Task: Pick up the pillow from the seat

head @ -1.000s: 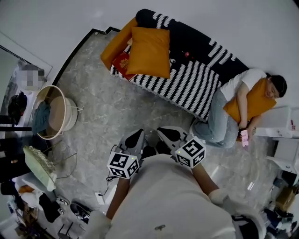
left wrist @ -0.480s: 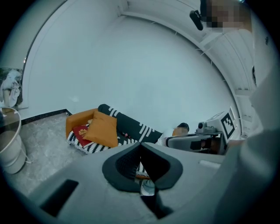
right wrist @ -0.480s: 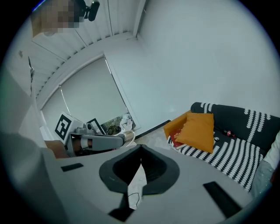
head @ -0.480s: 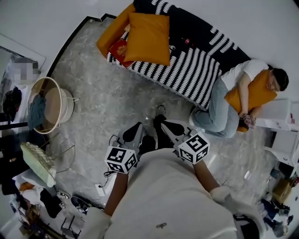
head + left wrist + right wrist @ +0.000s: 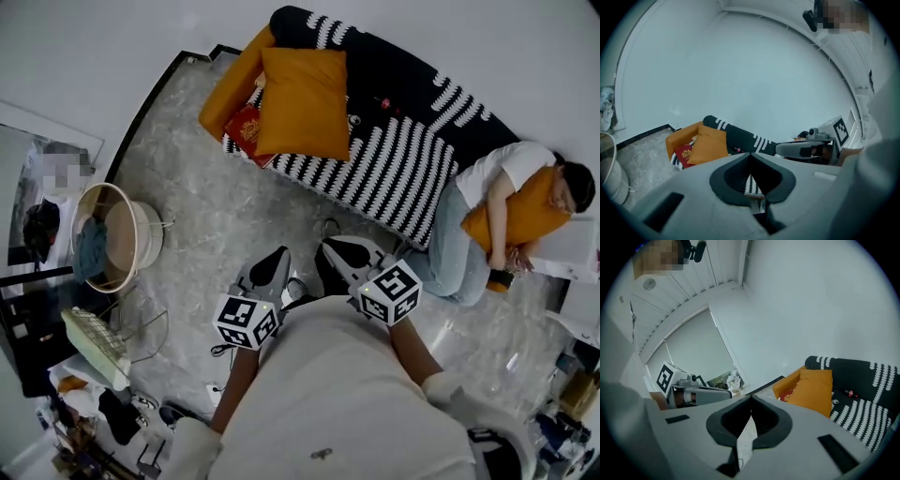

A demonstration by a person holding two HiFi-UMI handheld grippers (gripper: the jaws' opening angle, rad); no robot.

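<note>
An orange pillow [image 5: 302, 103] leans upright on the left part of the black and white striped sofa [image 5: 403, 164]. It also shows in the left gripper view [image 5: 710, 144] and in the right gripper view [image 5: 813, 390]. My left gripper [image 5: 280, 257] and right gripper [image 5: 328, 249] hang side by side over the marble floor, well short of the sofa. Both point toward the sofa. Each has its jaws shut with nothing between them, as the left gripper [image 5: 750, 155] and right gripper [image 5: 751, 400] show in their own views.
A person [image 5: 478, 216] lies on the sofa's right end hugging another orange pillow [image 5: 516, 214]. A red cushion [image 5: 248, 131] and an orange bolster [image 5: 230, 86] sit at the sofa's left end. A round basket [image 5: 117, 236], a fan [image 5: 94, 342] and clutter stand at the left.
I have stepped a little toward the sofa, and both grippers moved forward with me. Their jaws stayed shut. The pillow has not moved.
</note>
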